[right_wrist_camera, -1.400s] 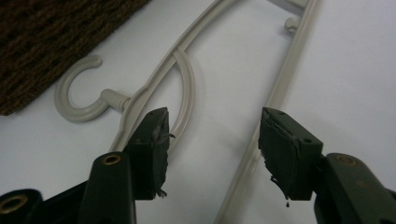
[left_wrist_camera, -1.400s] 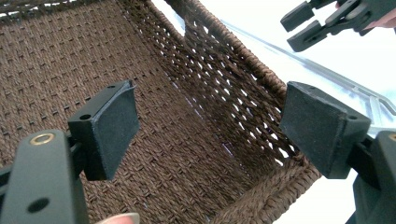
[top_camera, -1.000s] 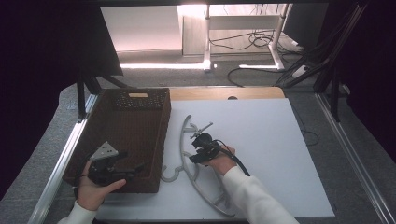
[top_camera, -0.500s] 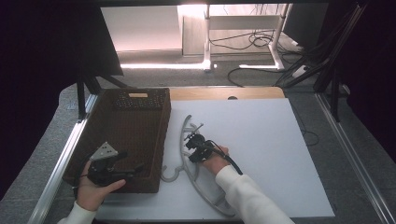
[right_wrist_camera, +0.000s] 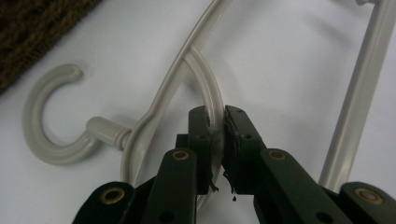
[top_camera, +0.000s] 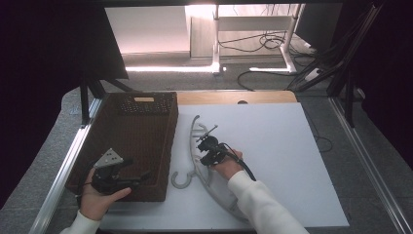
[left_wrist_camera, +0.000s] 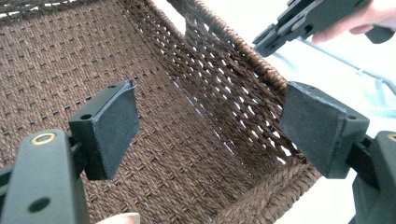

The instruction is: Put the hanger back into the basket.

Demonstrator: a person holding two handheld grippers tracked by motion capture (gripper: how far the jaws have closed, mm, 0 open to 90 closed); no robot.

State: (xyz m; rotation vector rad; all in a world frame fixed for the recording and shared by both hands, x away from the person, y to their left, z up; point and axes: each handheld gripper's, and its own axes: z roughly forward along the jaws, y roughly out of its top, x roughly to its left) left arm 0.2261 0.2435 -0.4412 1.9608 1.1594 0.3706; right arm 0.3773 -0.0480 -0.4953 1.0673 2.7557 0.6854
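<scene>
While the left gripper (left_wrist_camera: pixel 205 135) hangs over the dark brown woven basket (top_camera: pixel 127 141) with its jaws wide apart and nothing between them, the right gripper (right_wrist_camera: pixel 215 122) has just been closing; its jaws now pinch the curved inner bar of the pale grey plastic clothes hanger (right_wrist_camera: pixel 163 100), whose hook curls off to their left on the white table (top_camera: pixel 272 141).

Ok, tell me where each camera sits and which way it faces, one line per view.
High view: above the person's side, looking forward and down at the table; both forearms enter from below.
Left gripper view: on the left tool, jaws apart, facing into the basket.
Right gripper view: on the right tool, just closed on the hanger.
Shared: the basket and hanger also appear from above.
</scene>
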